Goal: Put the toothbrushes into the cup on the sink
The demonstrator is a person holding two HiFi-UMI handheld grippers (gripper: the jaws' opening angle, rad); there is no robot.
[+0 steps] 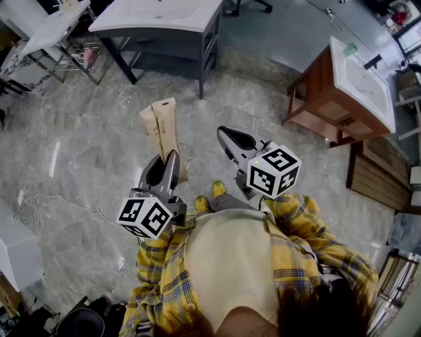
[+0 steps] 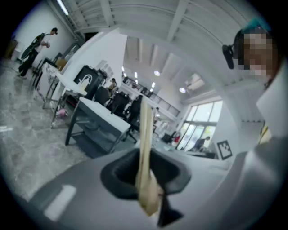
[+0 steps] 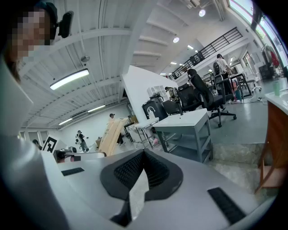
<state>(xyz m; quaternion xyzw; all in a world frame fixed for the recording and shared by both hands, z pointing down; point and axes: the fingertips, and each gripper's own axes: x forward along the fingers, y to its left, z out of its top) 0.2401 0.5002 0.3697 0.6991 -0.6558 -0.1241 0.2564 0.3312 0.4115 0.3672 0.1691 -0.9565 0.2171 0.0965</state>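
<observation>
In the head view my left gripper (image 1: 171, 159) is shut on the lower end of a tan flat cardboard pack (image 1: 161, 126), which sticks out ahead of the jaws over the floor. The left gripper view shows that pack (image 2: 145, 148) edge on, pinched in the left gripper (image 2: 146, 182). My right gripper (image 1: 225, 136) is beside it, shut with nothing in it; the right gripper view shows the right gripper (image 3: 143, 173) with its pads together. A white sink on a wooden cabinet (image 1: 360, 89) stands far off at the right, with a small green cup (image 1: 350, 49) on its rim.
I stand on a grey marble floor (image 1: 85, 145). A second white sink on a dark grey stand (image 1: 158, 20) is ahead at the top. A wire rack (image 1: 72, 56) stands left of it. Wooden boards (image 1: 371, 168) lie at the right. A white cable (image 1: 52, 204) trails at the left.
</observation>
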